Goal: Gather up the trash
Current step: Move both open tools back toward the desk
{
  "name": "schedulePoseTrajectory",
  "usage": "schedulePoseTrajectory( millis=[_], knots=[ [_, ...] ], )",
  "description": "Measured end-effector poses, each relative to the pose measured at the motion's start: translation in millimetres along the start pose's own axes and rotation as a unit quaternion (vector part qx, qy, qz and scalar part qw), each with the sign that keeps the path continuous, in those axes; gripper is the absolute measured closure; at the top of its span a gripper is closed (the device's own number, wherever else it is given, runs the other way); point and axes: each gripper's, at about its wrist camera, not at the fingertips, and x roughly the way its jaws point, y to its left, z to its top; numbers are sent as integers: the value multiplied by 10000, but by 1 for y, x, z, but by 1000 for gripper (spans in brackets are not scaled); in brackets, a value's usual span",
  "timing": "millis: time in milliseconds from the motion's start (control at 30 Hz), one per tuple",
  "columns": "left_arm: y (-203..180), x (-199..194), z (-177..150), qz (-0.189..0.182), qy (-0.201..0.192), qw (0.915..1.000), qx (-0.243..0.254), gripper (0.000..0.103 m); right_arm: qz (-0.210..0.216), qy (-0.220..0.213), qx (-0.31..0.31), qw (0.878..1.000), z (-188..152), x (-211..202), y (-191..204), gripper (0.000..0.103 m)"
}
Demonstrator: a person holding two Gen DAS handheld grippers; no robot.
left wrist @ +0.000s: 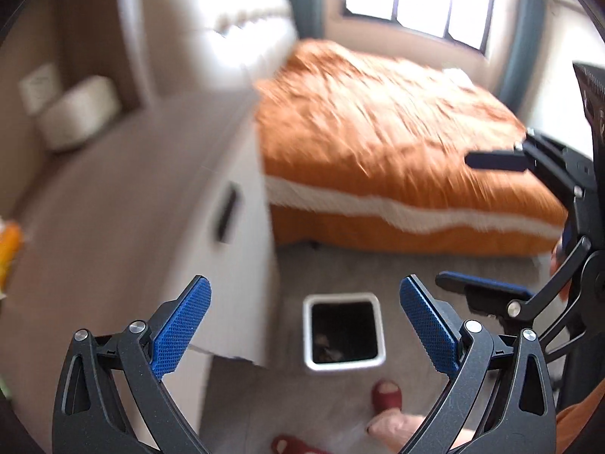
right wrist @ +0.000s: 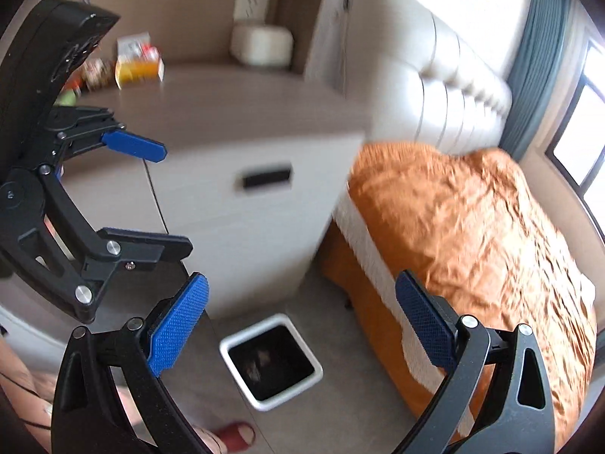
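We are looking down at a white square bin with a black liner [left wrist: 343, 331] sitting on the grey floor, a few pale crumpled scraps lying at its bottom. It is standing just right of a pale wooden cabinet [right wrist: 242, 174] and near the foot of a bed under an orange cover [left wrist: 385, 121]. We are holding the left gripper [left wrist: 304, 325] above the bin with its blue-padded jaws spread wide — nothing between them. The right gripper [right wrist: 300, 323] is hovering over the same spot, likewise gaping and empty. On the far left of the cabinet top, blurred orange and yellow packets [right wrist: 138, 62] are lying beside a rounded white container [right wrist: 262, 45]. Near the bin, our foot in a red slipper [left wrist: 385, 393] is showing on the floor.
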Motion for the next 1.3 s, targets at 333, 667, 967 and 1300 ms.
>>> schedulePoseTrajectory(
  millis=[333, 667, 967, 1300],
  knots=[
    [96, -109, -26, 1321, -492, 9859, -905, 5, 875, -897, -430, 9912, 99, -17, 84, 4],
    [184, -179, -82, 2267, -634, 9570, -1695, 5, 1563, -1252, -865, 9759, 166, -8, 174, 4],
    [268, -200, -138, 2879, -417, 9278, -2335, 5, 2036, -1191, -1205, 9643, 201, 14, 250, 4],
    [317, -196, -171, 3126, -152, 9100, -2718, 5, 2301, -755, -1528, 9581, 218, 49, 309, 4]
  ],
)
